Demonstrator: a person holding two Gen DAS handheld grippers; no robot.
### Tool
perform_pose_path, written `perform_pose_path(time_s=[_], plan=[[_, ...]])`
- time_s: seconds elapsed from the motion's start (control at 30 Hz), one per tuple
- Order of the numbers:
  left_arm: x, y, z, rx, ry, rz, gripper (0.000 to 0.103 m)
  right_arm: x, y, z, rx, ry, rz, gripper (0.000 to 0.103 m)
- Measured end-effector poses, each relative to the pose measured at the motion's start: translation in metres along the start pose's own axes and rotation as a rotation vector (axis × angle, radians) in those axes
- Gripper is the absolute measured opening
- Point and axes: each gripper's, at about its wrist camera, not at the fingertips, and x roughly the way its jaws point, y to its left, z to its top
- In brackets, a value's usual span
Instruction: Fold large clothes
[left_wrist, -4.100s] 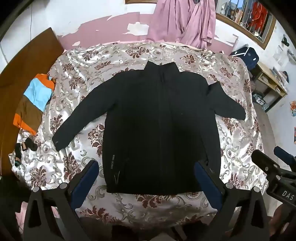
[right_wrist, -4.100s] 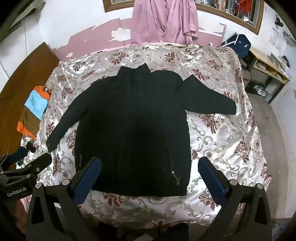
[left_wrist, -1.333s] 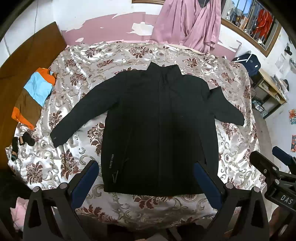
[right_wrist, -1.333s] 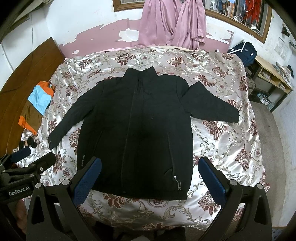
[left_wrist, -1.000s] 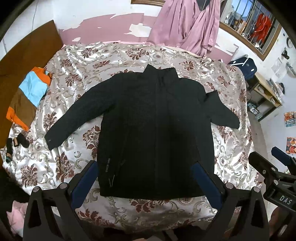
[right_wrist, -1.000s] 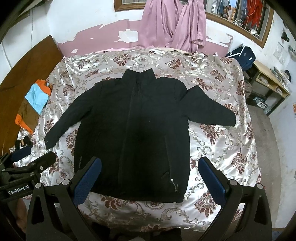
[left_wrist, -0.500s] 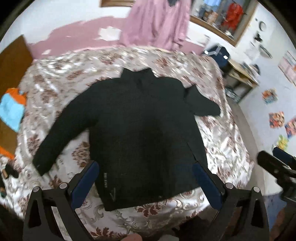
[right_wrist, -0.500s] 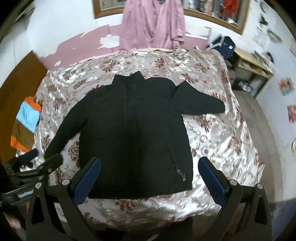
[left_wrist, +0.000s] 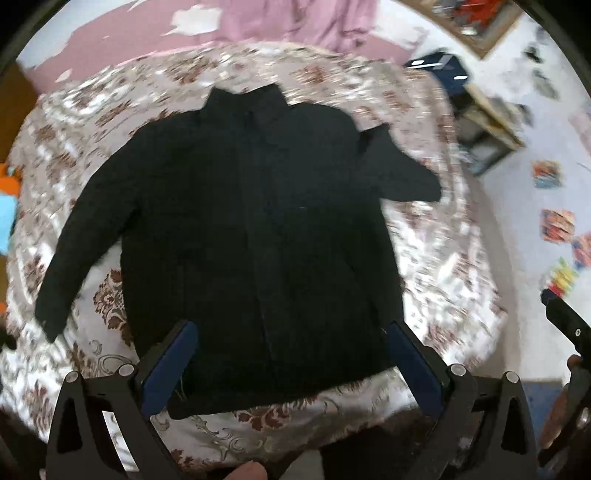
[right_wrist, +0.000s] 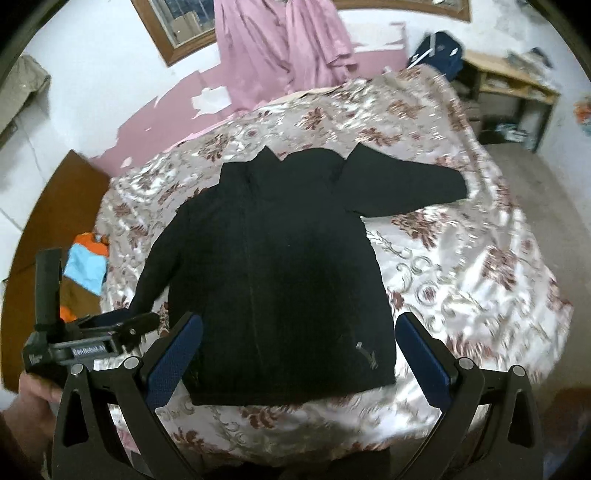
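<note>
Both views have swung rightward since a second ago, the frames now blurred with motion. Your left tool (left_wrist: 288, 363) hangs spread wide and empty above the hem; your right tool (right_wrist: 295, 356) is likewise spread, gripping nothing. Beyond them the black jacket (left_wrist: 255, 229) lies flat, front up, on the floral bed (right_wrist: 480, 280), collar toward the far wall, both sleeves out. No fold appears begun: sleeves and body all remain to be folded, by this evidence.
</note>
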Motion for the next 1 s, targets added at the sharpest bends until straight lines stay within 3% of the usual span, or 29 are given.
perform_pose_path(time_s=[0.1,0.17,0.3,0.53,0.67,0.83,1.0], plan=[[0.032,-0.024,0.02,-0.027,-0.007,0.062,0.103,0.047,-0.056,0.027,-0.002,0.071,0.039,0.102],[0.058,-0.039,0.034,-0.023,-0.001,0.11,0.103,0.093,-0.114,0.046,0.029,0.114,0.081,0.102],[0.117,-0.069,0.062,-0.01,0.018,0.153,0.103,0.182,-0.215,0.082,0.134,0.212,0.045,0.102],[0.205,-0.107,0.105,0.033,0.024,0.156,0.103,0.286,-0.355,0.167,0.252,0.178,0.041,0.102],[0.24,-0.114,0.131,0.033,0.014,0.191,0.103,0.331,-0.41,0.216,0.244,0.132,0.046,0.102],[0.266,-0.118,0.164,0.027,-0.02,0.227,0.103,0.374,-0.464,0.253,0.261,0.083,0.06,0.102],[0.278,-0.119,0.179,0.031,-0.038,0.241,0.103,0.427,-0.487,0.271,0.257,0.157,0.147,0.102]])
